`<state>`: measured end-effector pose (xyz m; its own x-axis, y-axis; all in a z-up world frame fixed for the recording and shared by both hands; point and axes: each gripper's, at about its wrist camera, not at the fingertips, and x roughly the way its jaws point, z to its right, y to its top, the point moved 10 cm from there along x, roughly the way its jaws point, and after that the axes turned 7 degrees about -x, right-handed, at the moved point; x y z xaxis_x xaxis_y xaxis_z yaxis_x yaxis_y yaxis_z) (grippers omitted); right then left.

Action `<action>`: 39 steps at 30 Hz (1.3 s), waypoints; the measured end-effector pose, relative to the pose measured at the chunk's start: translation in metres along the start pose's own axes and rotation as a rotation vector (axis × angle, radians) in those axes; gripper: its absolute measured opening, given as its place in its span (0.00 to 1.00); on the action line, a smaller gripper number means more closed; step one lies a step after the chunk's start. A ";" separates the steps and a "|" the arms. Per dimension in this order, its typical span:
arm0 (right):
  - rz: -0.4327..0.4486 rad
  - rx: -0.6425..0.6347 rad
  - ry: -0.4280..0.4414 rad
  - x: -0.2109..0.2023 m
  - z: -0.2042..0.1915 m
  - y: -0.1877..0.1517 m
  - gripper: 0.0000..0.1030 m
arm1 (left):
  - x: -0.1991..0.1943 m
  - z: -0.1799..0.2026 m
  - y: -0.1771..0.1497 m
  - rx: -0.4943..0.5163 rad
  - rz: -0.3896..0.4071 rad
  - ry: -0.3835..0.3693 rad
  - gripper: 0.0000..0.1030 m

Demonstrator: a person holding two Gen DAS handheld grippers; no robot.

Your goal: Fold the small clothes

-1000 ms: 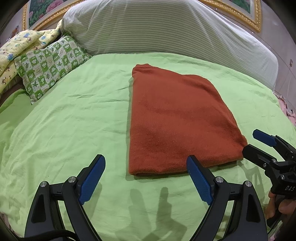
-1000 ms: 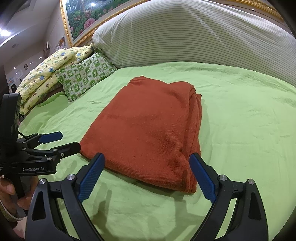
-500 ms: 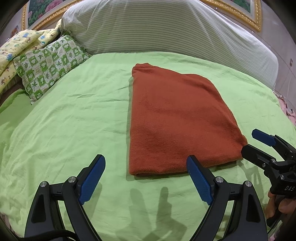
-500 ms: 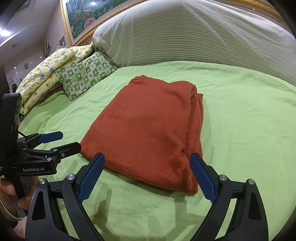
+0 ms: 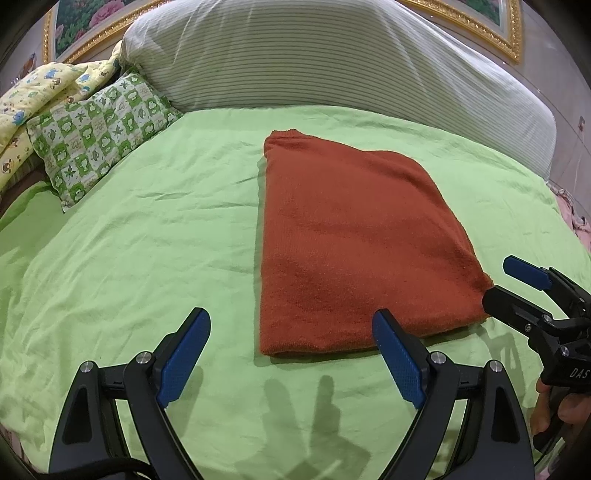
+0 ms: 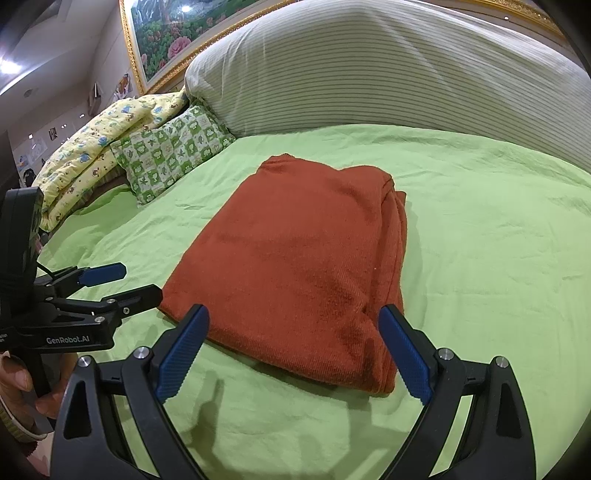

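Observation:
A rust-orange knitted garment (image 5: 351, 243) lies folded into a flat rectangle on the green bed sheet (image 5: 129, 240). In the right wrist view the same garment (image 6: 295, 258) shows stacked folded layers along its right edge. My left gripper (image 5: 291, 347) is open just short of the garment's near edge, nothing between its blue pads. My right gripper (image 6: 293, 339) is open too, hovering over the near edge of the garment without touching it. Each gripper shows in the other's view: the right one (image 5: 506, 284) by the garment's near right corner, the left one (image 6: 125, 282) by its near left corner.
A big striped bolster (image 5: 332, 62) runs along the head of the bed. A green checked pillow (image 5: 99, 129) and a yellow printed quilt (image 5: 40, 96) lie at the far left. A gold-framed painting (image 6: 166, 33) hangs behind. A hand (image 6: 18, 391) holds the left gripper's handle.
Nothing has visibly changed beyond a very slight drift of both views; the garment lies still and both grippers stay open.

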<state>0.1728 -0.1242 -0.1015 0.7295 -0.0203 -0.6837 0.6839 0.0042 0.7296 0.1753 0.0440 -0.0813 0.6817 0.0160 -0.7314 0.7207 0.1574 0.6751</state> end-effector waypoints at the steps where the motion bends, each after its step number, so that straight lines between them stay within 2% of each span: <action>1: -0.001 0.000 -0.001 0.000 0.000 0.000 0.90 | 0.000 0.000 0.000 0.001 0.000 0.000 0.87; 39: 0.008 0.000 0.014 -0.003 -0.002 0.009 0.90 | -0.003 0.000 0.009 0.005 0.007 0.001 0.87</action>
<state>0.1767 -0.1221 -0.0924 0.7350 -0.0061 -0.6780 0.6781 0.0043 0.7350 0.1792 0.0457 -0.0730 0.6868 0.0179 -0.7266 0.7163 0.1528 0.6809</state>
